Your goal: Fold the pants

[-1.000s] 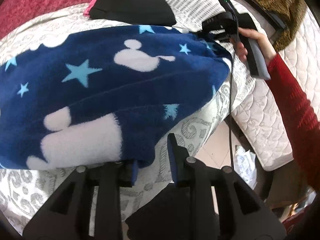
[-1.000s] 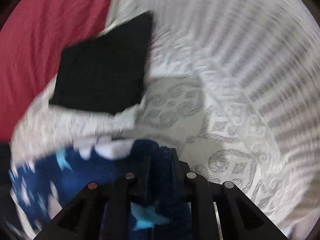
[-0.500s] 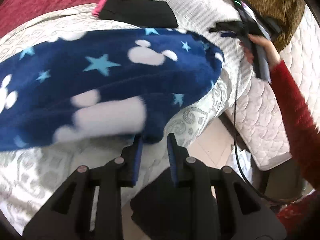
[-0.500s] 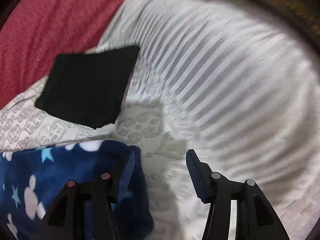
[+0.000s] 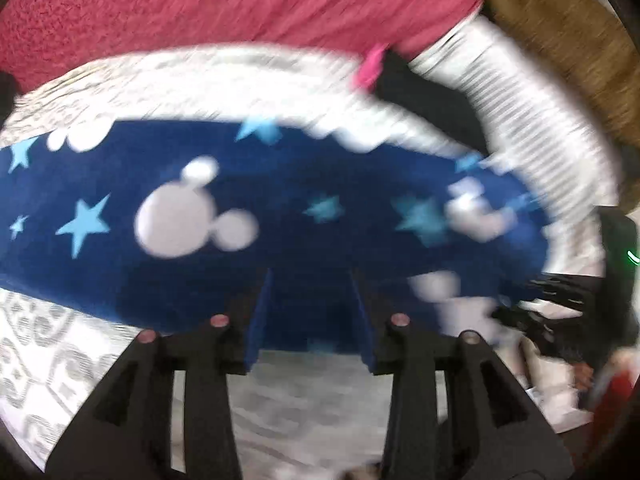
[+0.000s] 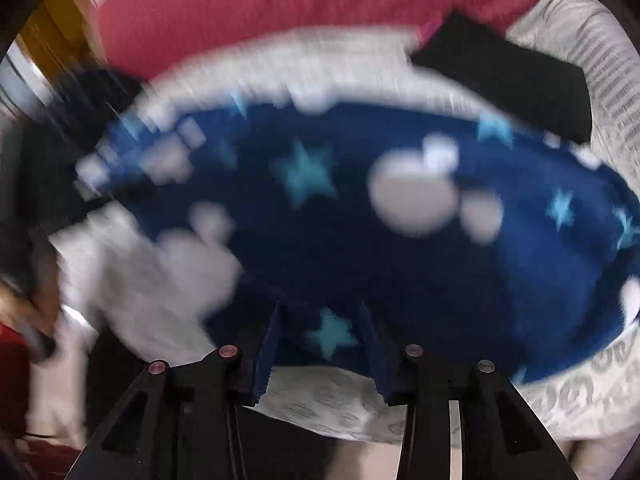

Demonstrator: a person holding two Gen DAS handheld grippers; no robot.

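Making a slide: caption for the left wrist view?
Left tongs open at the near edge of blue star-print pants spread on a patterned bedcover.

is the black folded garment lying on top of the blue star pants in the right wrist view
No, the black folded garment lies on the white patterned bedspread beyond the blue star pants, past their far edge.

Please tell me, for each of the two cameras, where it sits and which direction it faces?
Left wrist view: on the left claw, looking down over the near edge of the blue fleece pants; its two fingers show, apart, and the other claw blurred at right.
Right wrist view: on the right claw, facing down at the same edge; its fingers show, apart, a hand blurred at left.
Shared: the pants, the patterned bedspread, the folded black garment, the red blanket.
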